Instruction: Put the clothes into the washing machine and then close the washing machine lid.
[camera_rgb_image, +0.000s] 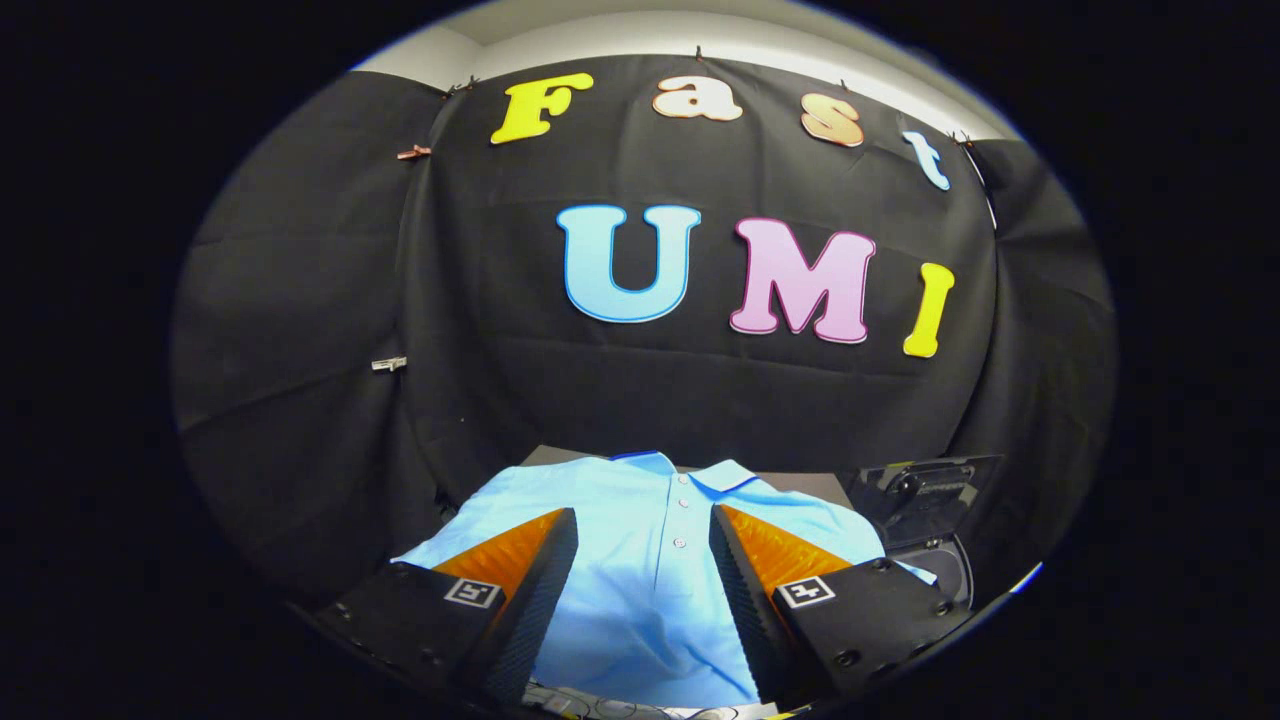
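- Black cloth wall hangs in soft folds behind.
- Light blue polo shirt lies flat, buttoned.
- Gripper fingers spread open above it.
- Dark washing machine, probably lid raised, just beside.

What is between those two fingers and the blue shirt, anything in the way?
Nothing visible. The gripper is open above the shirt, which lies spread flat between and beyond the fingers. The washer, lid up, sits just past the shirt's sleeve.

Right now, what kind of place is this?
Likely a staged recording booth set up for laundry: black cloth wall, light blue polo shirt laid flat beneath the open gripper, dark open-lidded machine beside it.
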